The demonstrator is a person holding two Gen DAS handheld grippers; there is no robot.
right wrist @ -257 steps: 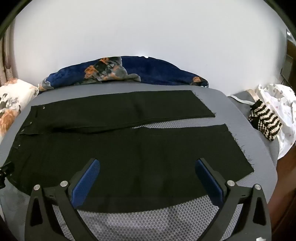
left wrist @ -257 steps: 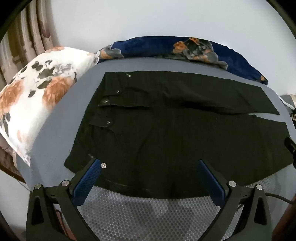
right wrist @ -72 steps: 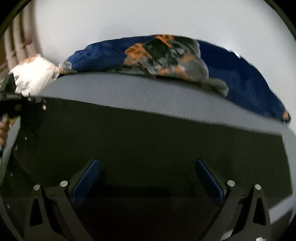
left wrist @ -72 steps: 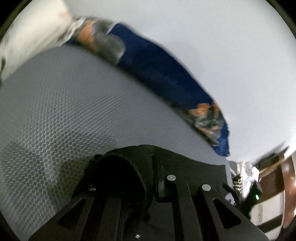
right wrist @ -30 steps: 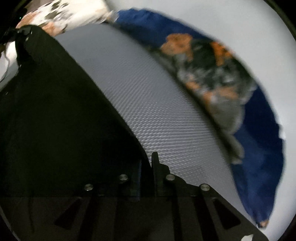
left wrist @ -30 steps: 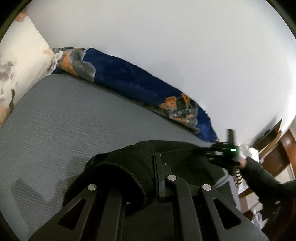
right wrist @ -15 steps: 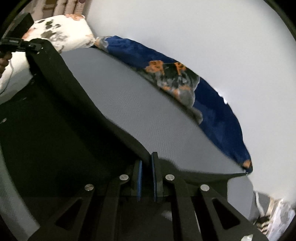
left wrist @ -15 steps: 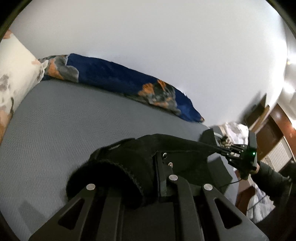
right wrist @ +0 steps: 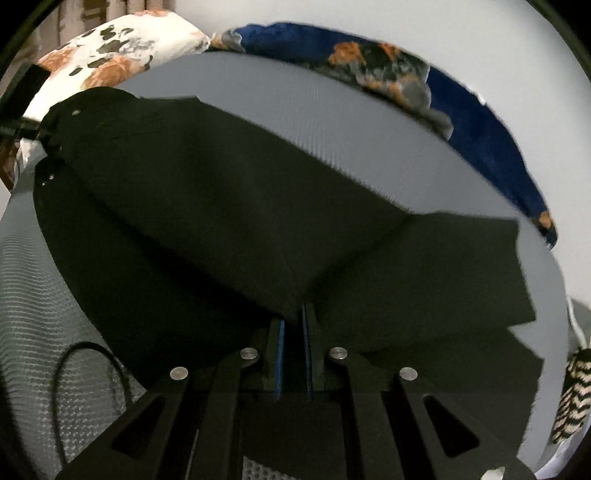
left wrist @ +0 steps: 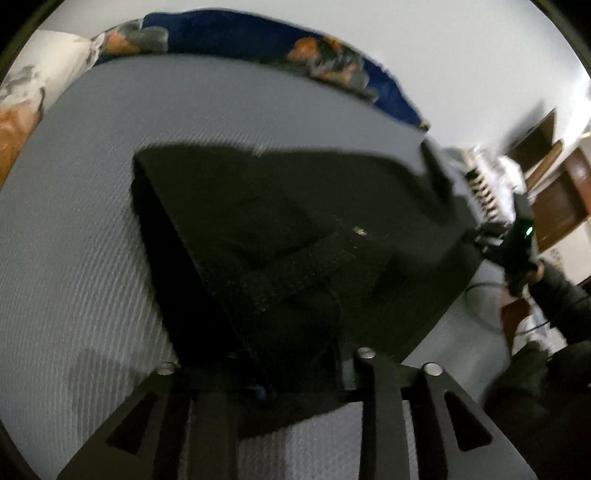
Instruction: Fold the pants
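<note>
Pants (right wrist: 229, 229) hang lifted over the grey bed (right wrist: 332, 122), each gripper pinching black cloth, left gripper (left wrist: 295, 373) at the waist end, right gripper (right wrist: 293, 332) toward the hems, and my advice: lower both together, edges matched.

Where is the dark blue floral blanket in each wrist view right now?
Left wrist: the dark blue floral blanket runs along the top, behind the grey bed.
Right wrist: the blanket arcs from top centre down the right side.
Shared landmark: the white floral pillow, at the blanket's left end.
</note>
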